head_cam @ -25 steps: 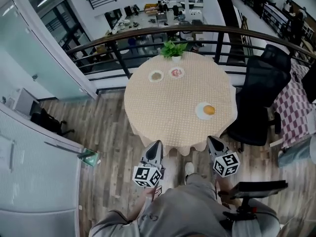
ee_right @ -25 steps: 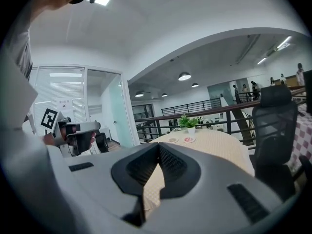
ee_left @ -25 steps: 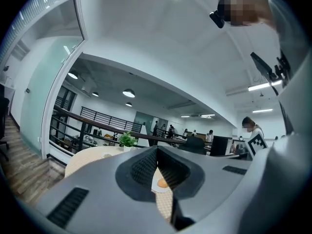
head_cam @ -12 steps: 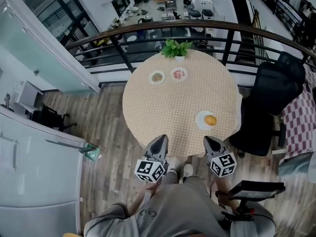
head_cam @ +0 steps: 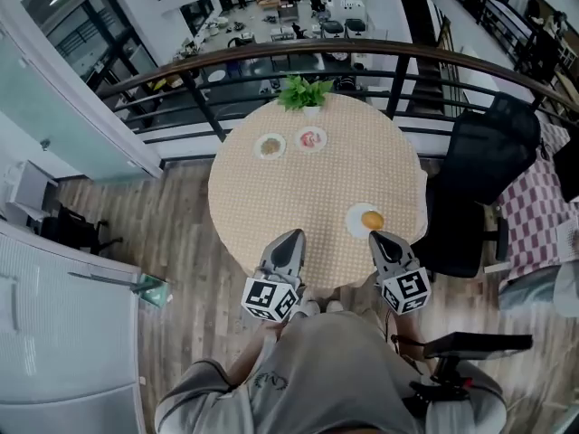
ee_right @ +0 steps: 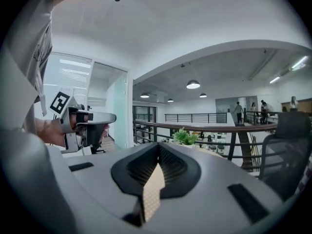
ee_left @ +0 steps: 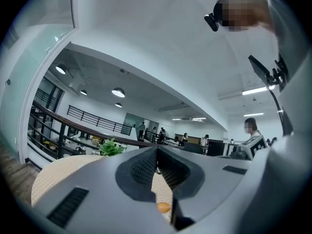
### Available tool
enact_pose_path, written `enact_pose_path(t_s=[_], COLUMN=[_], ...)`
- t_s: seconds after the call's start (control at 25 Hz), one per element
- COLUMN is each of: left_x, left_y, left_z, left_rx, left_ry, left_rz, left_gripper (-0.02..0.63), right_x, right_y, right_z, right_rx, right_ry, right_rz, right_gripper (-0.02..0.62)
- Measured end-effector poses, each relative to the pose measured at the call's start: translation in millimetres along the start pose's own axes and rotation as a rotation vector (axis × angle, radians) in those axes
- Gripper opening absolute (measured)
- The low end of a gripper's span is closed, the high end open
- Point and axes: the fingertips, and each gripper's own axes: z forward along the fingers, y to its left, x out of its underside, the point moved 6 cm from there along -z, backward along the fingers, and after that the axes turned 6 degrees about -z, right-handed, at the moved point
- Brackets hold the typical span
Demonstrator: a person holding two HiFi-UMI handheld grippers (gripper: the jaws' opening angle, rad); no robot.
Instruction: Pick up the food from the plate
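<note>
Here, you stand at the near edge of a round table covered in a beige cloth, looking steeply down on it. You hold the left gripper and the right gripper low and side by side. Their tips sit just over the table's near edge and point across it. Both are clenched and hold nothing. Each gripper's own view shows its two jaws pressed together at the tips, with only the tablecloth showing through the gap beneath. This looks like a carrying posture for the approach, not a grasp. The jaws would need to part before either could take anything.

The food, a small round orange piece, sits on a white plate at the table's near right, close to the edge. It lies just beyond the right gripper's tip, not touching it, so that gripper seems the natural one for the pick-up. The left gripper's view also catches the orange piece low down, farther across the table.

On the table's far side sit a brownish small dish and a pinkish small dish, side by side. A green potted plant stands at the far edge. All three are well apart from the plate. A black office chair stands just off the table's right side.
</note>
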Motion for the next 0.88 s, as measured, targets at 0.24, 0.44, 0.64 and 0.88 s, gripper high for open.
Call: enact_pose_path(t_s=[0.24,0.44,0.64,0.88], left_x=[-3.7,-4.9,-3.3,3.9], left_y=[9.9,9.0,8.0,7.4], left_z=[-5.6,-9.5,-14.0,-24.1], left_rx=[-0.008,0.005,0.005,-0.007], left_ry=[-0.026,-0.042,-0.04,-0.024], left_rz=[-0.002,0.019,0.006,-0.009], left_gripper=[0.005,0.005,0.005,0.005], right_x=[-33.5,-42.1,-42.8,-36.0], right_y=[-2.2,-11.4,-9.3,-13.2], right_z=[16.1,27.1,32.1,27.1], right_rx=[0.008,0.127,0.126,0.122], right_ry=[-0.094,-0.114,-0.081,-0.044], right_rz=[-0.04,-0.028,-0.065,-0.058], right_gripper=[0.012,0.303,0.315,0.315])
